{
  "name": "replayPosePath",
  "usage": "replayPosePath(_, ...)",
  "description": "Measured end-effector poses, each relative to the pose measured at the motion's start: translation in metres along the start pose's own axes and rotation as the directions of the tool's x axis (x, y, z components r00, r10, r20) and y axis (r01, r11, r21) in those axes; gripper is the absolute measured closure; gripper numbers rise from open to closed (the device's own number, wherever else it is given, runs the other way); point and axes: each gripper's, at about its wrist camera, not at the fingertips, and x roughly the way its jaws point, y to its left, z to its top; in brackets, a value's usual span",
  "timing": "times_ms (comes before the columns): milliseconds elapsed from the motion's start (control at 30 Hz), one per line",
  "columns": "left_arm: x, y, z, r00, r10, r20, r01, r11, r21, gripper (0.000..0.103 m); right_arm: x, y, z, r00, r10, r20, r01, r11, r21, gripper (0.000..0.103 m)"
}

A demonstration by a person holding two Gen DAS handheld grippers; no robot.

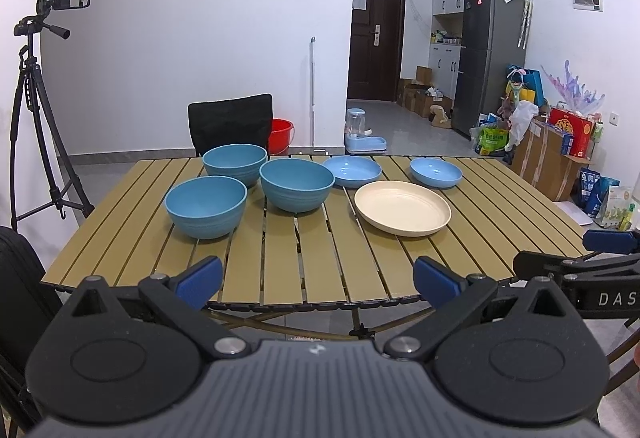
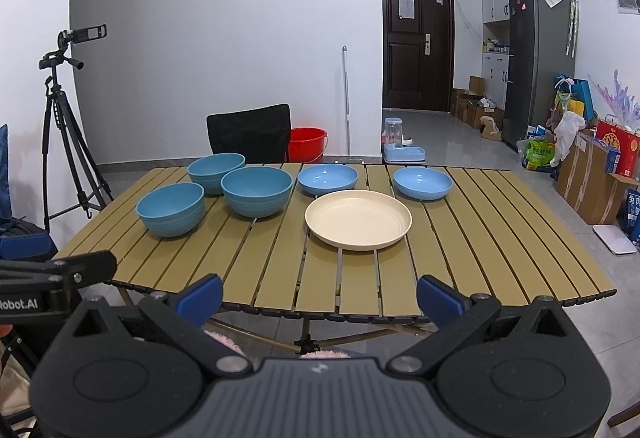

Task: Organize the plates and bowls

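Note:
Three blue bowls stand on the slatted table (image 1: 280, 270): front left (image 1: 206, 206), back (image 1: 235, 163) and middle (image 1: 297, 184). Two blue plates (image 1: 352, 170) (image 1: 436, 172) lie at the far side, with a cream plate (image 1: 402, 213) in front of them. In the right wrist view the bowls (image 2: 171, 209) (image 2: 216, 167) (image 2: 257, 191), the blue plates (image 2: 327, 179) (image 2: 423, 182) and the cream plate (image 2: 358, 219) also show. My left gripper (image 1: 318, 280) is open and empty at the near table edge. My right gripper (image 2: 320, 298) is open and empty at the near edge, to the right of the left one.
A black chair (image 1: 231, 122) stands behind the table, with a red bucket (image 1: 281, 135) beside it. A tripod with a camera (image 1: 36, 110) stands at the left. Boxes and bags (image 1: 552, 146) pile up at the right by a fridge (image 1: 490, 50).

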Motion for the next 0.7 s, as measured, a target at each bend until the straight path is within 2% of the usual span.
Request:
replayPosePath(267,0.024,-0.002,0.013,0.999,-0.002,-0.041,0.002,1.0,-0.004,0.0,0.017,-0.009,0.008,0.999,-0.003,-0.036,0.003,1.0,0.01,0.0)
replayPosePath(700,0.102,-0.011,0.052,0.988,-0.001,-0.156,0.0,1.0,-0.001,0.0,0.078,-0.046,0.037,0.993,-0.019,-0.12,0.026,0.998,0.059,0.0)
